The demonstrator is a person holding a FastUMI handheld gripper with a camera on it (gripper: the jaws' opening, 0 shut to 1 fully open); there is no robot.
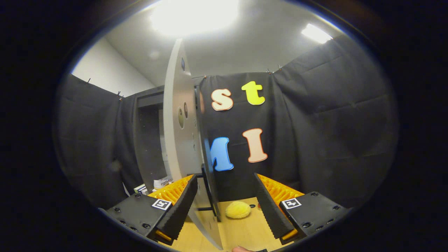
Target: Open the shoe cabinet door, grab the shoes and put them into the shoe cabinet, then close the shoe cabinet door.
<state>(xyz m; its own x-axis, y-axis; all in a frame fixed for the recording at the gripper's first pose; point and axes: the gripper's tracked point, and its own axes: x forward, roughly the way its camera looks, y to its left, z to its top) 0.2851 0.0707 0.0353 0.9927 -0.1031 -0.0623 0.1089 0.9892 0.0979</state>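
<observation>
Claw (224, 206) agape astride upright door (180, 140)

You see the pale grey flat shoe cabinet door (180, 140) swung open, edge-on; a fluffy yellow shoe (238, 210) lies beyond.

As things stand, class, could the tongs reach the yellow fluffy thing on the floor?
Probably yes. The tongs are open, and the yellow thing lies on the floor just ahead between the fingers. The door's edge stands between them too, left of it, and may get in the way.
</observation>
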